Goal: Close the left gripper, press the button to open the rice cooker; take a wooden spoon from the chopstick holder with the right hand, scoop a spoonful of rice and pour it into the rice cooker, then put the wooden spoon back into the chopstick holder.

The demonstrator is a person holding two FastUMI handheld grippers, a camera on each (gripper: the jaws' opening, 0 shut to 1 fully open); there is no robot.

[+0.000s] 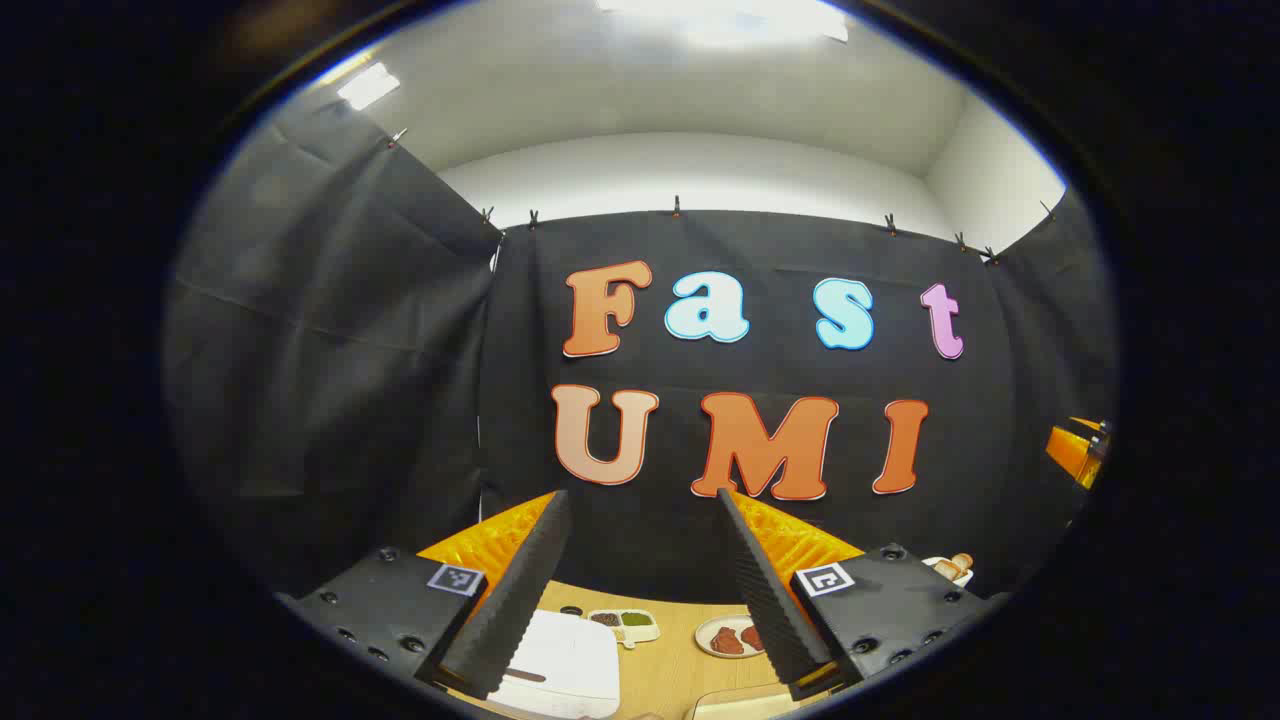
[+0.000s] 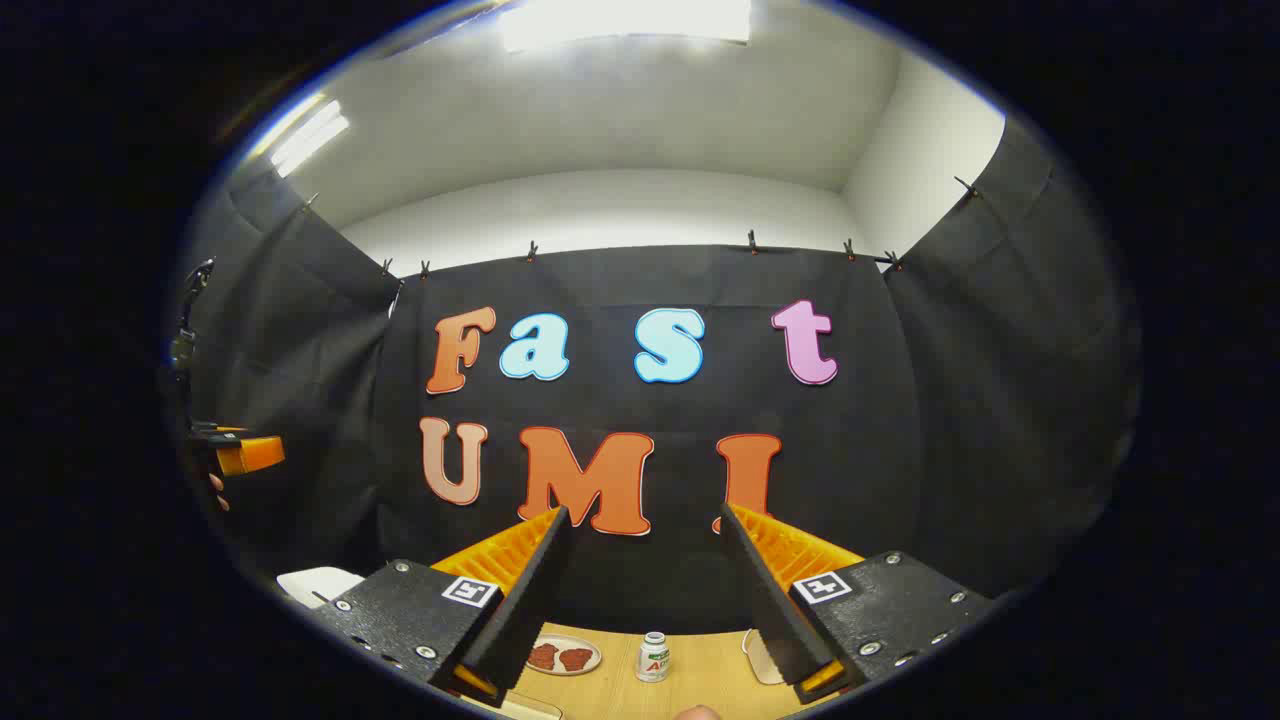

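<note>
Left gripper (image 1: 640,560) held wide open at bottom centre of left gripper view, nothing between fingers. White rice cooker (image 1: 565,668) seen at lower left, lid down, on wooden table (image 1: 670,670). Divided tray (image 1: 622,623) behind it, dark and green contents in compartments. Round plate (image 1: 728,636) at lower centre carries two reddish-brown pieces.

Right gripper (image 2: 640,560) likewise spread wide, empty, in right gripper view. Same plate (image 2: 563,655) seen at lower left; small white bottle (image 2: 653,657) upright beside it. Rice cooker edge at far lower left.
</note>
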